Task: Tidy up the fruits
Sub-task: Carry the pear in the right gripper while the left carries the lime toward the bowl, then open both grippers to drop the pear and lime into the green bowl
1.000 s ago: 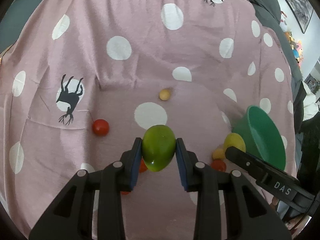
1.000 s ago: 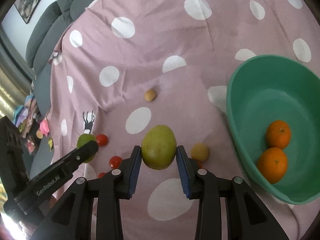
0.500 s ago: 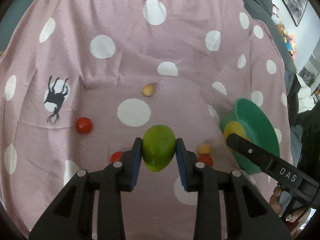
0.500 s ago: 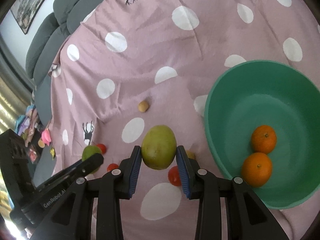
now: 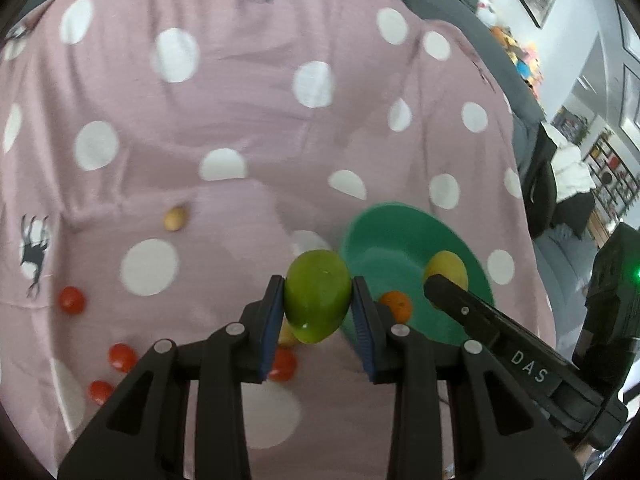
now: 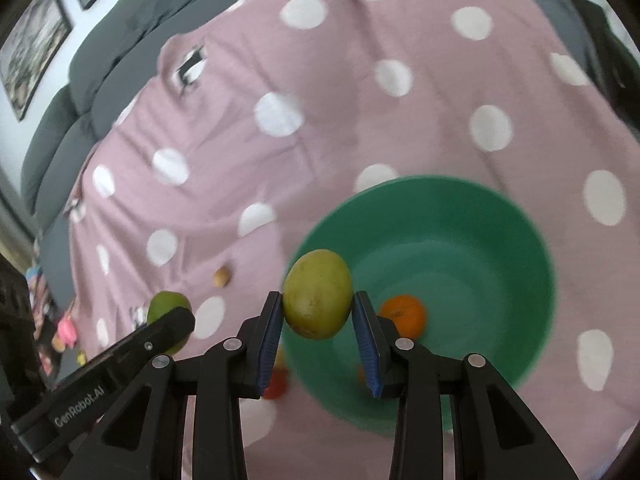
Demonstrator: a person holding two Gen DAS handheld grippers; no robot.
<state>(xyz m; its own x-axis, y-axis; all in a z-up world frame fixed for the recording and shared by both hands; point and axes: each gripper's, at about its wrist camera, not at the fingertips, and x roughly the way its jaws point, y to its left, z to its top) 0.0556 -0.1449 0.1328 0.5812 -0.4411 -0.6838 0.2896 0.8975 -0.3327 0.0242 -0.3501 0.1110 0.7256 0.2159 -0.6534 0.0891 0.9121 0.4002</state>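
My left gripper [image 5: 318, 307] is shut on a bright green mango [image 5: 317, 295], held in the air just left of the green bowl [image 5: 404, 232]. My right gripper [image 6: 318, 311] is shut on a yellow-green mango [image 6: 318, 294] over the near left rim of the green bowl [image 6: 480, 208]. An orange [image 6: 403, 315] lies inside the bowl; a second one is mostly hidden behind my right finger. In the left wrist view the right gripper's mango [image 5: 446, 270] hangs over the bowl. The left gripper's mango [image 6: 168, 307] shows at the left of the right wrist view.
A pink polka-dot cloth [image 5: 240, 120] covers the surface. Red tomatoes [image 5: 72, 300] [image 5: 122, 357] [image 5: 100, 392] lie at the lower left, another [image 5: 283, 366] under my left fingers. A small tan fruit [image 5: 175, 219] sits mid-cloth. A grey sofa [image 6: 80, 92] runs behind.
Both grippers have carried their mangoes to the right and a little up, toward the bowl. The right mango now hangs over the bowl's rim; the left one has come up beside it.
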